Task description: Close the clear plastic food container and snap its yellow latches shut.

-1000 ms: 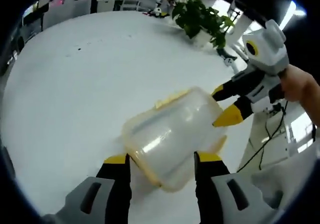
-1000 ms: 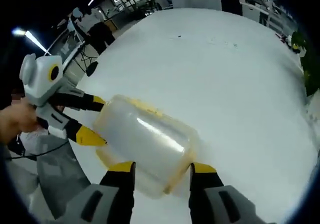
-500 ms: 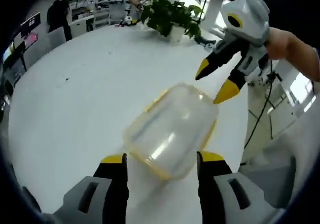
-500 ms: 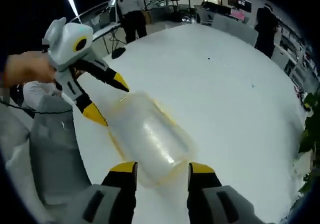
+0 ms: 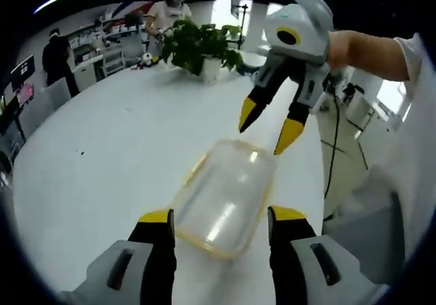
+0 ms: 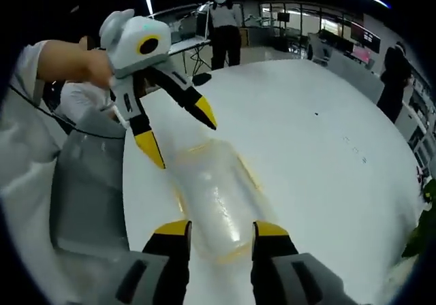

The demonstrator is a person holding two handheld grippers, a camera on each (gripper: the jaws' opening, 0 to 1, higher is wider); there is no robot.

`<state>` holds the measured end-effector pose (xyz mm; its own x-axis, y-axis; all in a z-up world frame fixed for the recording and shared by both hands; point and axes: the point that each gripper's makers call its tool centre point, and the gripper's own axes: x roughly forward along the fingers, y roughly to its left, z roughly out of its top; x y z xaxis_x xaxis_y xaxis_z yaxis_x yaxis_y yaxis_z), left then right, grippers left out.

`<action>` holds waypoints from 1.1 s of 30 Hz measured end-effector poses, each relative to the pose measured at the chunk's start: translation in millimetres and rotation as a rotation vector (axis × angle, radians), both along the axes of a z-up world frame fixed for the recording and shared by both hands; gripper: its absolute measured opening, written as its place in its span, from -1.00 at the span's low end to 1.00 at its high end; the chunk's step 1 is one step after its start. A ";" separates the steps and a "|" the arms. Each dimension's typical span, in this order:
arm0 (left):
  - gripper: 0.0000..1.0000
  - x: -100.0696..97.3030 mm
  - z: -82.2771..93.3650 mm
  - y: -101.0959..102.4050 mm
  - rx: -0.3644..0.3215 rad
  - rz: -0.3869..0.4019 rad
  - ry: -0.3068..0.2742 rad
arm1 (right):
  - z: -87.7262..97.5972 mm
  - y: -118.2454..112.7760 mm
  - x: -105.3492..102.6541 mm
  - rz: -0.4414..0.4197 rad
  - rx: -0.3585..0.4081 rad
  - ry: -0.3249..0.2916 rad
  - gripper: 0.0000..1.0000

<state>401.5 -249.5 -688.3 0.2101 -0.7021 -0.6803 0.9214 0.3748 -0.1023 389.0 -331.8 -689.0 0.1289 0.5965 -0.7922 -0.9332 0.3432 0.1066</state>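
Two yellow-tipped jaws of my left gripper rise from the bottom of the left gripper view, spread apart, with the near end of the clear plastic food container lying between their tips. I cannot tell whether the tips touch its sides. The container rests on the white tabletop, its lid on, with a yellow seal running round the rim and a yellow latch showing along its left edge. Past its far end my right gripper points down toward it, jaws apart, tips just above the container's far edge and holding nothing. Farther back on the tabletop stands a potted plant, and people stand among desks in the room behind.

In the right gripper view, my right gripper shows its two jaws apart as well, the container lying lengthwise between their tips on the same tabletop. At the container's far end my left gripper comes in from the left, held in my hand, jaws spread wide, one tip near the far left corner and the other above the far edge. A person in a white top stands beyond the tabletop.
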 end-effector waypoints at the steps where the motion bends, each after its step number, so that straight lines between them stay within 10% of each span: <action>1: 0.10 -0.8 -0.2 -0.9 0.008 -0.030 -0.015 | 1.3 2.0 -0.5 0.021 0.003 -0.012 -0.37; 33: -0.26 -0.8 -17.8 -42.3 0.070 -0.249 -0.164 | -12.0 38.8 9.0 0.188 -0.017 -0.082 -0.45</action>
